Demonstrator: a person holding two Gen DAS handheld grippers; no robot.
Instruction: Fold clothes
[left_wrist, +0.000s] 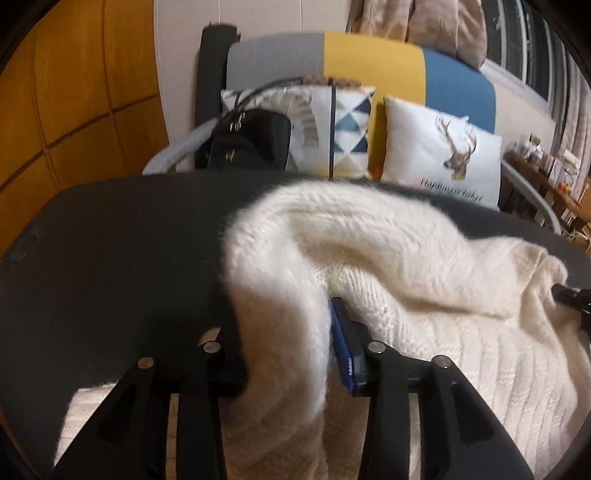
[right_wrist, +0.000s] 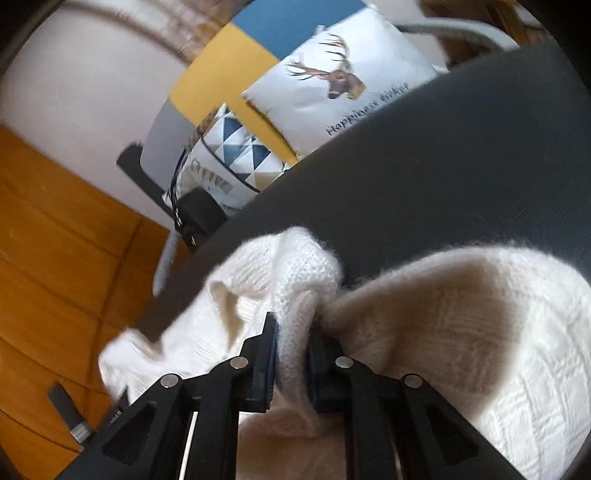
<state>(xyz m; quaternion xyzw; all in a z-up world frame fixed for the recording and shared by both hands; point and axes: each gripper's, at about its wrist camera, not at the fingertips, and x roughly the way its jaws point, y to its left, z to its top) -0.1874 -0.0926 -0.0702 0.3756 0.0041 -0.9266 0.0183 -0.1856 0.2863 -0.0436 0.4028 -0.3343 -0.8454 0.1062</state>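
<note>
Fluffy white knit sweater (left_wrist: 388, 258) lies bunched crosswise on the dark tabletop (left_wrist: 122, 240) before the deer pillow (left_wrist: 443, 155), a fold sitting between each hand-held gripper's part-open jaws, left (left_wrist: 291, 332) and right (right_wrist: 291, 354).

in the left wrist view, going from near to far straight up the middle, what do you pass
left gripper → white knitted sweater → dark table → triangle-pattern cushion → sofa backrest in grey, yellow and blue
</note>
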